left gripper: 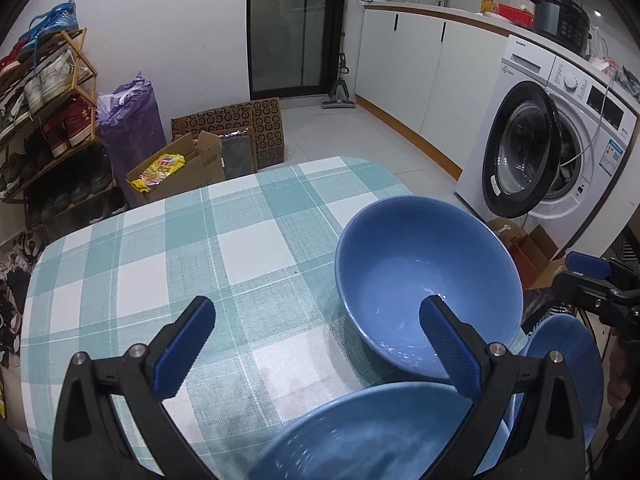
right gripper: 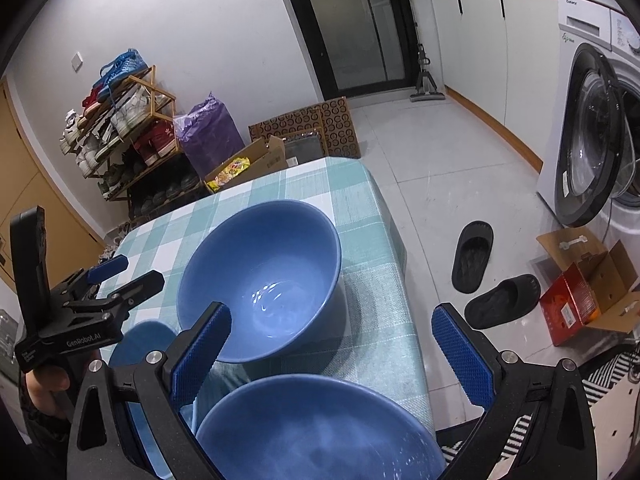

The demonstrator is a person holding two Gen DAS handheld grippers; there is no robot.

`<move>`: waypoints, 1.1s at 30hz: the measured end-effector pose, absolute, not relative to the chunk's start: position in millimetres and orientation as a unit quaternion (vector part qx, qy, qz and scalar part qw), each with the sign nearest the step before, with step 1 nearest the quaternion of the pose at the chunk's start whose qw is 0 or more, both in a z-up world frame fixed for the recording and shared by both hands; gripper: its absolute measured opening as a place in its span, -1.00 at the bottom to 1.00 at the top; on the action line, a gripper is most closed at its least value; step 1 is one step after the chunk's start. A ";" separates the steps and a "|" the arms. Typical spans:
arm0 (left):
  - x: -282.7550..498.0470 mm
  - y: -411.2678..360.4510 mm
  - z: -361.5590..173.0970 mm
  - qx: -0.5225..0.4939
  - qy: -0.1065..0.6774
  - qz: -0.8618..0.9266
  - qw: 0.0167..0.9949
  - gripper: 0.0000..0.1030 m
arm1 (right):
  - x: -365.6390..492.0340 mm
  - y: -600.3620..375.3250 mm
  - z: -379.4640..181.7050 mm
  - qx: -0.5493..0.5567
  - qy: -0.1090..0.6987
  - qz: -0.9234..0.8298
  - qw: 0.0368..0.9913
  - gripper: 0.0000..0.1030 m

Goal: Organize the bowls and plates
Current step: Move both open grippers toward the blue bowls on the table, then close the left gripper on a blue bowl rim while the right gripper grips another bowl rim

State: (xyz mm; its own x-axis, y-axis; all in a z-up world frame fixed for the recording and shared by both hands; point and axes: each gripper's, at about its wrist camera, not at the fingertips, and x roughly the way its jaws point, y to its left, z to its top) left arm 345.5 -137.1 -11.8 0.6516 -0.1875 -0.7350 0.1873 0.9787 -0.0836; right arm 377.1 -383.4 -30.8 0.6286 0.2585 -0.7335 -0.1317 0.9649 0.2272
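Two blue bowls stand on a table with a teal checked cloth (left gripper: 160,264). The far bowl (left gripper: 416,264) (right gripper: 272,264) is upright near the table's right edge. The near bowl (left gripper: 360,436) (right gripper: 316,432) is right below both cameras. A blue plate (left gripper: 568,364) (right gripper: 140,340) lies beside the near bowl, partly hidden. My left gripper (left gripper: 316,332) is open and empty, above the cloth and the far bowl's near rim. My right gripper (right gripper: 332,336) is open and empty, above the gap between the two bowls.
The checked cloth (right gripper: 376,280) ends at the table's right edge, with floor beyond. Black slippers (right gripper: 472,256), a red cardboard box (right gripper: 576,304) and a washing machine (left gripper: 560,136) with its door open stand to the right. A shoe rack (left gripper: 48,120) and boxes stand behind the table.
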 end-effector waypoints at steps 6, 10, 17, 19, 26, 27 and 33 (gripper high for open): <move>354.9 -141.2 -18.9 -0.015 0.414 -0.117 0.903 0.92 | 390.8 -374.3 -39.9 0.064 0.430 0.115 0.893 0.98; 358.7 -147.3 -23.1 -0.012 0.420 -0.126 0.899 0.79 | 398.9 -372.4 -44.9 0.060 0.437 0.116 0.890 0.98; 363.9 -158.2 -32.7 -0.012 0.438 -0.146 0.887 0.40 | 408.7 -368.1 -52.5 0.058 0.447 0.117 0.885 0.90; 365.3 -160.0 -35.6 -0.014 0.445 -0.150 0.883 0.21 | 410.5 -367.6 -54.1 0.059 0.450 0.118 0.883 0.82; 366.4 -163.5 -39.6 -0.015 0.458 -0.158 0.875 -0.17 | 414.0 -365.1 -60.2 0.053 0.458 0.120 0.879 0.51; 366.8 -163.6 -40.6 -0.014 0.460 -0.158 0.874 -0.23 | 414.2 -364.0 -61.1 0.051 0.459 0.121 0.879 0.46; 366.5 -164.5 -42.9 -0.012 0.463 -0.159 0.872 -0.41 | 413.9 -361.7 -63.8 0.050 0.462 0.126 0.877 0.29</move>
State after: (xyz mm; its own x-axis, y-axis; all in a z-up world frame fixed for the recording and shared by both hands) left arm 366.5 -164.5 -42.9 0.5218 -0.2874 -0.8032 0.2659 0.9494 -0.1670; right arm 413.9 -361.7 -63.8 0.5421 0.2674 -0.7966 -0.1757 0.9631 0.2038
